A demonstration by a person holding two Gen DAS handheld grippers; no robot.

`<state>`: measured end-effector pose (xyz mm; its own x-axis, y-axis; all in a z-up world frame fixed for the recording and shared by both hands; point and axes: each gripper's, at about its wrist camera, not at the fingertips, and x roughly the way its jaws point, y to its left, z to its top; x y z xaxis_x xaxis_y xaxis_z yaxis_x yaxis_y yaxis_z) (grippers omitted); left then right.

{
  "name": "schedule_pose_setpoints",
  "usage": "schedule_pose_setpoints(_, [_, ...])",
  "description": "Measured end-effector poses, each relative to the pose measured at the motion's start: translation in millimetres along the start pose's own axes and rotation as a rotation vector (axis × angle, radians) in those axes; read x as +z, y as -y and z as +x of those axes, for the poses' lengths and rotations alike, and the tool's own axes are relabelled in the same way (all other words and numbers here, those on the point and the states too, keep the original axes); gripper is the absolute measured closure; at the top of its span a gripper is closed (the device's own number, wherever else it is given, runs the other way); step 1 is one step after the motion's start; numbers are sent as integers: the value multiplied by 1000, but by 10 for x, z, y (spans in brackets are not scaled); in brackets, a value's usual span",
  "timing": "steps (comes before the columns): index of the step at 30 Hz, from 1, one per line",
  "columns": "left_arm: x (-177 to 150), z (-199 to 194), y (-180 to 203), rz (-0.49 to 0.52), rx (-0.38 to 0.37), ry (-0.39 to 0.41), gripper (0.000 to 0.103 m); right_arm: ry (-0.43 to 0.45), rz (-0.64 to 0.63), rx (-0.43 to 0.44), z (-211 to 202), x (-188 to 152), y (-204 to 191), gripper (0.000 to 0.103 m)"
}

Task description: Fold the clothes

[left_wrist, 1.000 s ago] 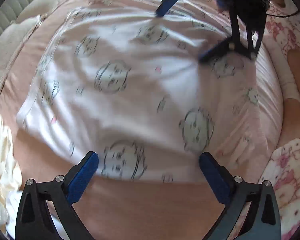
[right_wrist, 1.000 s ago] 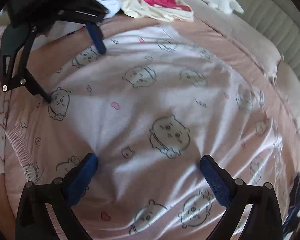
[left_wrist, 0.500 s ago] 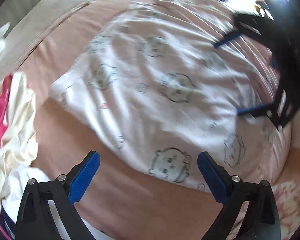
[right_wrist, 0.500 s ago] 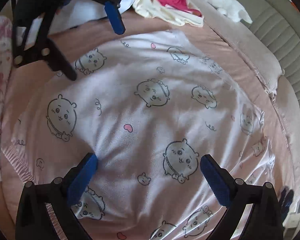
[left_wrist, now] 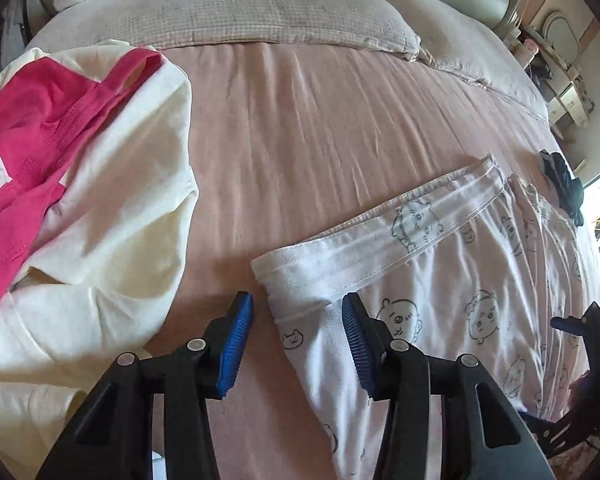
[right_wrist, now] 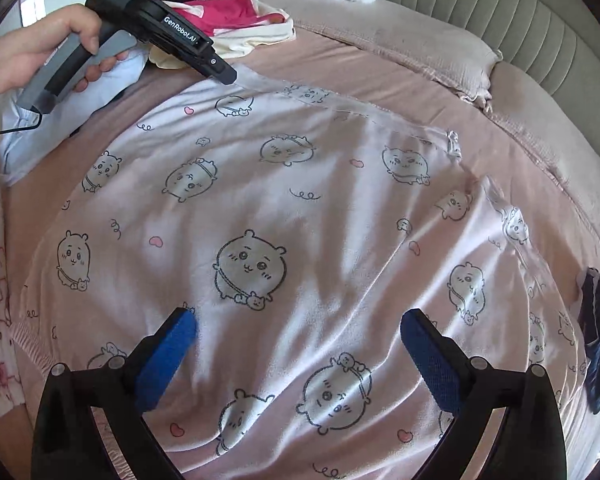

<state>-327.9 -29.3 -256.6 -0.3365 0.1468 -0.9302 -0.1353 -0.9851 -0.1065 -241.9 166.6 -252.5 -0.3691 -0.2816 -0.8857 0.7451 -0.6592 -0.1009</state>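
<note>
Left wrist view: the left tongs point(left_wrist: 296, 340) are closing around the corner of the printed garment point(left_wrist: 440, 304), its hemmed sleeve end lying between the blue pads point(left_wrist: 236, 340), which do not yet press it; a grip there would let the sleeve be carried inward. The garment lies flat on the pink bed point(left_wrist: 300, 128), beside a cream and red clothes pile point(left_wrist: 80, 184).

Right wrist view: the right tongs point(right_wrist: 298, 356) hover wide open and empty above the garment's middle point(right_wrist: 260, 240), probably ready to pin it. A hand point(right_wrist: 32, 52) holds the left tool's handle at the far corner.
</note>
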Motion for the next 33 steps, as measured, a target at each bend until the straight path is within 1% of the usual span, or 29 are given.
schedule_pose_setpoints(1, [20, 43, 61, 30, 21, -2, 80, 2, 12, 11, -32, -49, 45, 0])
schedule_pose_setpoints(2, [38, 46, 133, 64, 40, 9, 92, 5, 27, 25, -39, -62, 68, 0])
schedule_pose_setpoints(3, [57, 50, 205, 97, 59, 20, 97, 10, 41, 35, -54, -66, 99, 0])
schedule_pose_setpoints(6, [91, -9, 408, 208, 139, 60, 98, 32, 67, 48, -67, -3, 170, 0])
schedule_pose_setpoints(8, [112, 0, 485, 257, 189, 65, 98, 74, 104, 51, -75, 162, 326, 0])
schedule_pose_setpoints(9, [129, 34, 499, 266, 194, 56, 98, 111, 135, 26, -61, 298, 446, 0])
schedule_pose_setpoints(10, [130, 42, 463, 258, 187, 50, 98, 149, 165, 1, -47, 435, 565, 0])
schedule_pose_setpoints(11, [65, -37, 318, 237, 166, 44, 98, 172, 182, -14, 7, 584, 661, 0])
schedule_pose_setpoints(12, [-14, -135, 160, 217, 144, 39, 98, 169, 176, -11, 128, 752, 719, 0])
schedule_pose_setpoints(13, [-31, -161, 99, 203, 128, 42, 97, 155, 150, -20, 260, 909, 753, 0])
schedule_pose_setpoints(15, [-2, -125, 78, 184, 99, 41, 96, 91, 41, -73, 539, 1157, 748, 0])
schedule_pose_setpoints(17, [38, -109, 51, 152, 64, 47, 95, 58, -29, -117, 694, 1282, 768, 1])
schedule_pose_setpoints(18, [64, -100, 30, 130, 45, 47, 95, 49, -38, -115, 732, 1331, 801, 0])
schedule_pose_setpoints(20, [113, -79, 1, 91, 20, 46, 95, 58, 37, -41, 680, 1375, 952, 0])
schedule_pose_setpoints(21, [131, -62, 16, 88, 22, 48, 94, 63, 89, -30, 660, 1372, 1055, 0])
schedule_pose_setpoints(22, [126, -29, 46, 93, 34, 51, 93, 61, 136, -19, 664, 1364, 1155, 0])
schedule_pose_setpoints(24, [96, 50, 117, 111, 65, 56, 92, 31, 221, 15, 767, 1328, 1342, 1])
schedule_pose_setpoints(25, [103, 68, 161, 121, 83, 64, 92, 18, 247, 38, 814, 1312, 1379, 6])
schedule_pose_setpoints(26, [99, 77, 205, 130, 99, 77, 92, 24, 244, 36, 811, 1313, 1355, 8])
schedule_pose_setpoints(27, [96, 86, 248, 135, 110, 91, 92, 30, 240, 34, 809, 1314, 1331, 21])
schedule_pose_setpoints(28, [93, 94, 283, 136, 117, 104, 93, 39, 231, 32, 791, 1324, 1296, 55])
schedule_pose_setpoints(30, [53, 208, 257, 140, 121, 118, 93, 39, 193, 28, 736, 1378, 1186, 85])
schedule_pose_setpoints(31, [36, 216, 267, 146, 124, 119, 93, 34, 169, 21, 720, 1403, 1133, 88])
schedule_pose_setpoints(32, [-30, 134, 194, 153, 129, 123, 93, 31, 139, 3, 714, 1420, 1084, 89])
schedule_pose_setpoints(33, [-124, -28, 45, 161, 136, 132, 93, 30, 111, -13, 704, 1433, 1044, 90])
